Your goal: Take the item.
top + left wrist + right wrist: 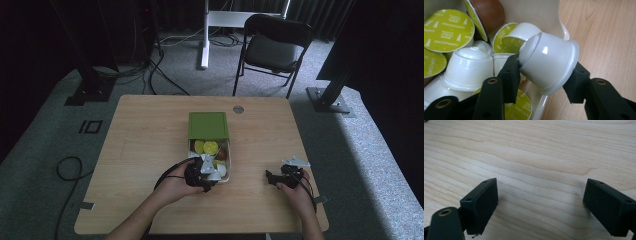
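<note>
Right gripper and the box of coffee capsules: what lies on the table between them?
In the high view, the stretch between the right gripper and the box is bare wooden table.

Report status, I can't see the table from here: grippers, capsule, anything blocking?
Left gripper shut on white capsule at box edge. Right gripper open, resting on table. Other capsules crowd beside it; nothing blocking the lift.

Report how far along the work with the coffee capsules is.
Done: the green lid sits pushed back, so the box is open. In hand: the left tongs are shut on a white capsule at the box's edge. Left: the other capsules lie in the box; none is on the table yet. The right tongs are open, empty, over bare wood.
</note>
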`<state>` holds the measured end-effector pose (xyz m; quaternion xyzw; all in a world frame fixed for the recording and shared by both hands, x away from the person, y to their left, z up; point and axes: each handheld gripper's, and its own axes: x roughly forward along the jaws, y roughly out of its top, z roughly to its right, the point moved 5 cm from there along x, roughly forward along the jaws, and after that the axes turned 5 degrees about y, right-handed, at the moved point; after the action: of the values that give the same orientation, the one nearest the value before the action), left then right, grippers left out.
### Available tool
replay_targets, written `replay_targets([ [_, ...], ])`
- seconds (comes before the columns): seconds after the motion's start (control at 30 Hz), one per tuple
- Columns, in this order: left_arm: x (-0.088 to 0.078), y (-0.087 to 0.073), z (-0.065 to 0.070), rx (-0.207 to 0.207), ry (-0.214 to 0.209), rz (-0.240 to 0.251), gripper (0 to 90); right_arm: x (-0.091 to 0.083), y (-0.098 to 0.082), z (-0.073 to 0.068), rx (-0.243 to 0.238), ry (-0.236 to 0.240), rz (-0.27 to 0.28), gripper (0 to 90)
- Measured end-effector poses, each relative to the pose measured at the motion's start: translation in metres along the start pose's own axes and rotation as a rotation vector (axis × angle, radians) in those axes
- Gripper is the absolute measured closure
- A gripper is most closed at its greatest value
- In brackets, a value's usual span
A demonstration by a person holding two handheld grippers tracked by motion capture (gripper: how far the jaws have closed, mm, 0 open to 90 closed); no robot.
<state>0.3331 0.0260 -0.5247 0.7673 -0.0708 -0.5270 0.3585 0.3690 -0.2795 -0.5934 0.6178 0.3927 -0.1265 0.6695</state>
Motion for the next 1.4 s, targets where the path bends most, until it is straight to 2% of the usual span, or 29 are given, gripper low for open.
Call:
replay_targets([
  [0.17, -0.004, 0.002, 0.001, -0.030, -0.010, 0.029, 55.7, 0.000, 0.000, 0.000, 0.000, 0.000, 0.000, 12.4],
  [0.33, -0.013, 0.007, -0.001, -0.036, 0.011, 0.077, 57.5, 0.000, 0.000, 0.000, 0.000, 0.000, 0.000, 12.4],
  [0.43, -0.021, 0.010, -0.005, -0.044, 0.024, 0.103, 57.9, 0.000, 0.000, 0.000, 0.000, 0.000, 0.000, 12.4],
  [0.73, -0.041, 0.018, -0.007, -0.063, 0.020, 0.167, 58.1, 0.000, 0.000, 0.000, 0.001, 0.000, 0.000, 12.4],
  [0.77, -0.049, 0.021, -0.010, -0.073, 0.030, 0.194, 58.1, 0.000, 0.000, 0.000, 0.000, 0.000, 0.000, 12.4],
  [0.87, -0.060, 0.023, -0.016, -0.095, 0.034, 0.225, 58.2, 0.000, 0.000, 0.000, 0.001, 0.000, 0.000, 12.4],
  [0.97, -0.072, 0.024, -0.023, -0.108, 0.068, 0.254, 58.2, 0.000, 0.000, 0.000, 0.000, 0.000, 0.000, 12.4],
  [1.03, -0.079, 0.025, -0.029, -0.132, 0.090, 0.281, 58.2, 0.000, 0.000, 0.000, 0.001, 0.000, -0.001, 12.4],
  [1.1, -0.085, 0.023, -0.033, -0.138, 0.106, 0.286, 58.2, 0.000, 0.000, 0.000, 0.000, 0.000, 0.000, 12.4],
  [1.13, -0.089, 0.023, -0.037, -0.151, 0.128, 0.305, 58.2, 0.000, 0.000, 0.000, 0.000, 0.000, 0.000, 12.4],
  [1.27, -0.098, 0.016, -0.050, -0.196, 0.168, 0.329, 58.2, 0.000, 0.000, 0.000, 0.001, 0.000, 0.000, 12.4],
  [1.33, -0.102, 0.011, -0.058, -0.215, 0.215, 0.348, 58.2, 0.000, 0.000, 0.000, 0.001, 0.000, 0.000, 12.4],
  [1.4, -0.105, 0.004, -0.065, -0.241, 0.228, 0.352, 58.2, 0.000, 0.000, 0.000, 0.000, 0.000, 0.000, 12.4],
])
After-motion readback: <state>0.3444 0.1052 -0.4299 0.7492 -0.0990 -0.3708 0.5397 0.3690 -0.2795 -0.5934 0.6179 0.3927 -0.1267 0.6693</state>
